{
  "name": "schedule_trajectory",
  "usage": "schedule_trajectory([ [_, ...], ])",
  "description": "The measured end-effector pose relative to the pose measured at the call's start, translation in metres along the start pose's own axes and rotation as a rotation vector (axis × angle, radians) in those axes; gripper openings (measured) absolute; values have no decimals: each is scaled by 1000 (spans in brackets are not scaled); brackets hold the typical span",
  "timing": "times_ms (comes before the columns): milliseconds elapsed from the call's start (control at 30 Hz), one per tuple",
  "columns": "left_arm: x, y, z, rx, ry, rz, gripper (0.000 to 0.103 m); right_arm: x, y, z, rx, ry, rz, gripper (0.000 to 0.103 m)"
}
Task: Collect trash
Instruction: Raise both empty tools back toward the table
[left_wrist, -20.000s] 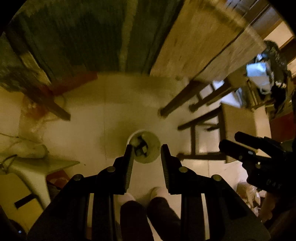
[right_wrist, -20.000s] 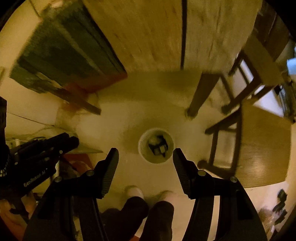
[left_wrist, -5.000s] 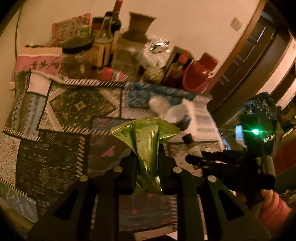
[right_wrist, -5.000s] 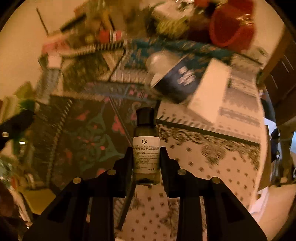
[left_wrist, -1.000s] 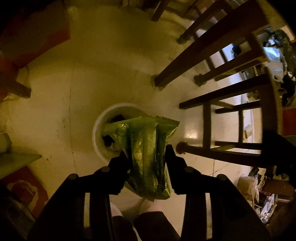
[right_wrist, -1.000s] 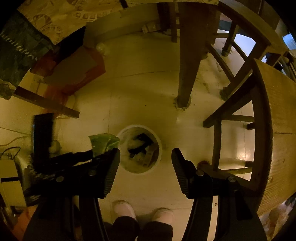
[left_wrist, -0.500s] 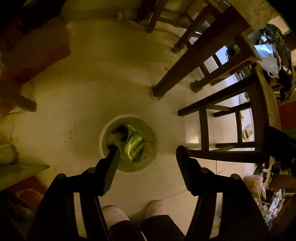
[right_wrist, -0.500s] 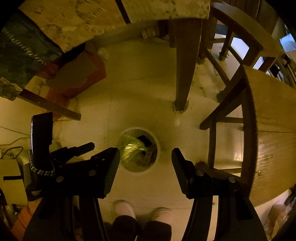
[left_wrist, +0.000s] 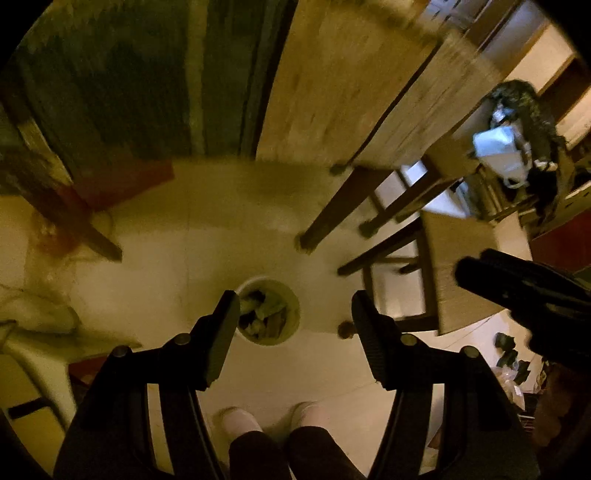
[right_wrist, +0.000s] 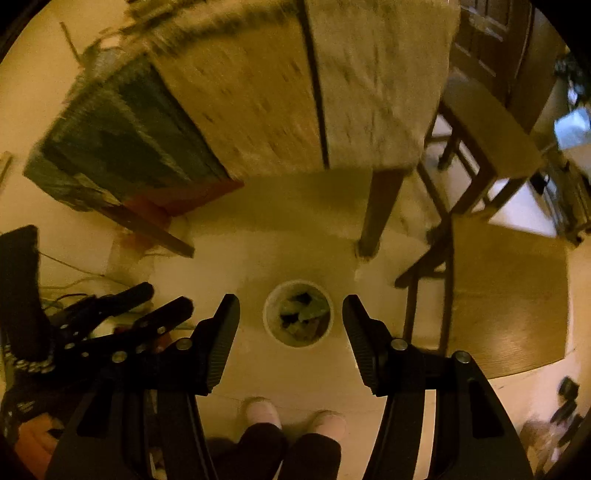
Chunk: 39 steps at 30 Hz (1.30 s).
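A round white bin stands on the pale floor far below both grippers, with dark scraps and a green wrapper lying in it. My left gripper hangs high above the bin, open, with nothing between its fingers. My right gripper is also open and empty, straight over the bin. In the right wrist view the left gripper shows at the left; in the left wrist view the right gripper pokes in from the right.
A table covered with patterned cloths fills the top, its leg near the bin. Wooden chairs stand to the right. The person's feet are just below the bin. Clutter lies at the left.
The green wrapper left my left gripper and dropped into the bin. Both grippers then rose well above the floor, so the bin looks smaller and the tabletop has come into view.
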<state>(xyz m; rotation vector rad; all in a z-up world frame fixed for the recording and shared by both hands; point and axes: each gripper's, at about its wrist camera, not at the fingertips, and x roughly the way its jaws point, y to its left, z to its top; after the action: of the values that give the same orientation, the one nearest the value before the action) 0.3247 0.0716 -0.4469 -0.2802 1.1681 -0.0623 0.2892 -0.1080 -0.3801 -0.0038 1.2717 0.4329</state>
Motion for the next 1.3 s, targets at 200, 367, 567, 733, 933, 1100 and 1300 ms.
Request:
schedule_trajectory([
  [200,-120,-13,26,11,-155,-33,62,-96,39,19,-33,-122,2,54],
  [367,-221,-23,43,31,-317,-29,62,-175,67,23,-24,-230,18,54],
  [567,-332,-28,49,72,-518,-9,62,-259,95,23,-11,-381,22,54],
  [733,-393,-28,45,82,-635,-1,67,-314,115,23,-37,-525,-31,57],
  [933,-434,-28,40,95,-745,16,88,-352,124,19,-51,-707,-92,76],
  [1100,-440,-31,49,69,-802,8,101,-353,118,35,-55,-729,-119,76],
  [1300,-420,-39,86,58,-785,5,101,-340,94,61,-52,-728,-117,76],
])
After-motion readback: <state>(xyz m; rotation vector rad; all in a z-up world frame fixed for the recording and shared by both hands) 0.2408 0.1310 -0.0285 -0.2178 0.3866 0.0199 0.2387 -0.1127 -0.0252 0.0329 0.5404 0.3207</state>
